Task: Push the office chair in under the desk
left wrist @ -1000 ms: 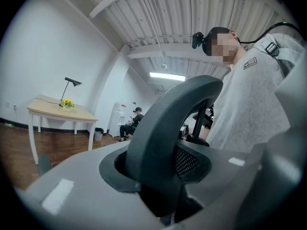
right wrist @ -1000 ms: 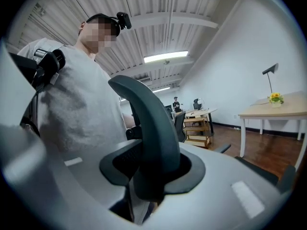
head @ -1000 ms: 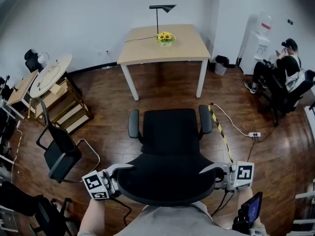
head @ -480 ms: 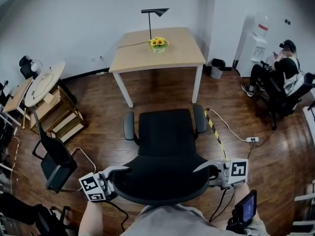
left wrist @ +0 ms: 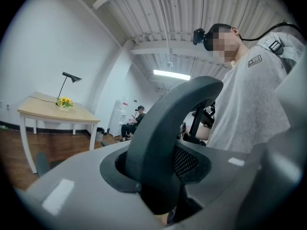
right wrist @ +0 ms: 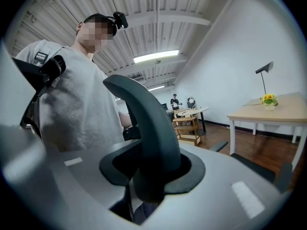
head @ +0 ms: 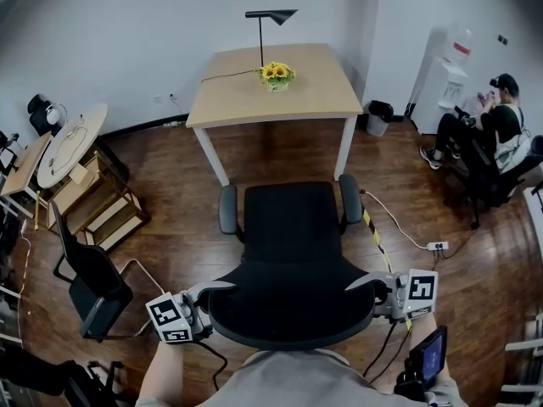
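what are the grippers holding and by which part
Both hold the office chair by its backrest rim: left gripper on the left side, right gripper on the right.

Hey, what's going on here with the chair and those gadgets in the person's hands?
A person stands behind a black office chair with a gripper in each hand. The left gripper is clamped on one side of its backrest, the right gripper on the other. The chair faces a wooden desk with yellow flowers on it but stands short of it, not yet pushed under.
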